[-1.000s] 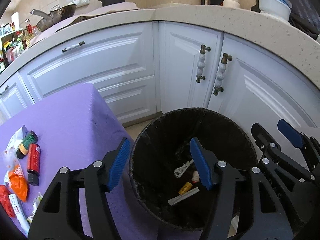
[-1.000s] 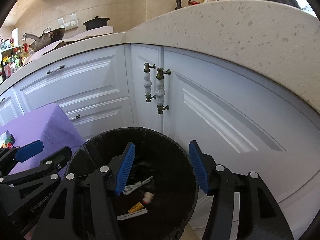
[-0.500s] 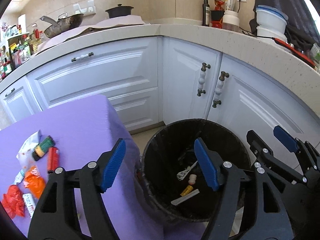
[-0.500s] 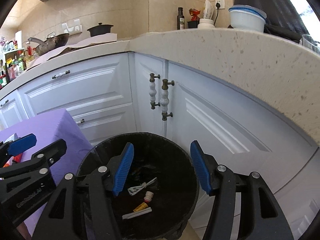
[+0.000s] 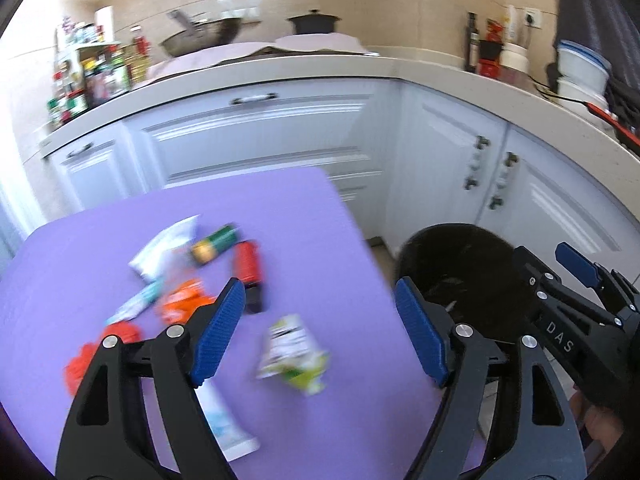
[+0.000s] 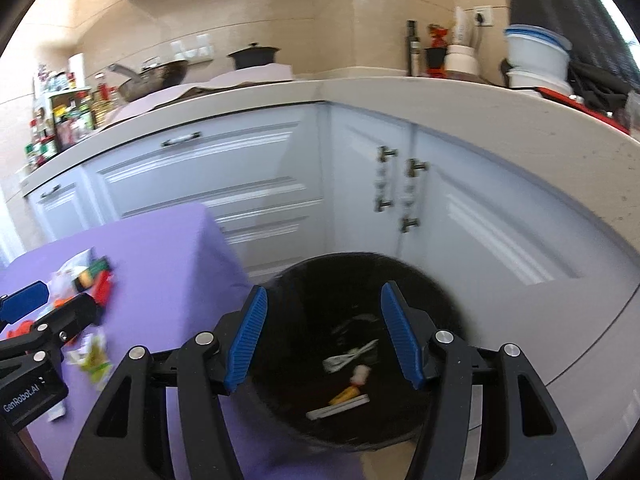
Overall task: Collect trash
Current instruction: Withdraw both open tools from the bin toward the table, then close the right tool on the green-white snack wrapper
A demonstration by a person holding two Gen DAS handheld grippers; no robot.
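Trash is split between two spots right now: a bunch of it sits scattered on the purple table point(image 5: 280, 216), and a few bits lie at the bottom of the black bin point(image 6: 296, 296) standing on the floor just beside the table's right edge, in front of the white cabinets point(image 6: 248, 168). On the table I can make out a green-and-white wrapper point(image 5: 294, 354), a red tube point(image 5: 249, 266) with a dark cap, a small green bottle point(image 5: 214, 242), an orange wrapper point(image 5: 182, 302), a white pouch point(image 5: 166, 246), some red crumpled stuff point(image 5: 86, 354) and a white tube point(image 5: 224, 420) near the front edge; it's all pretty blurry. The left gripper point(image 5: 318, 334) hangs over the table with its jaws opening, nothing between the blue pads, and the green-and-white wrapper shows in the gap below them. The right gripper point(image 6: 324, 338) is over the bin, jaws moderately apart and empty. Inside the bin: a white crumpled scrap point(image 6: 348, 356), a small yellow tube point(image 6: 346, 394) and a white stick-like piece point(image 6: 336, 408).
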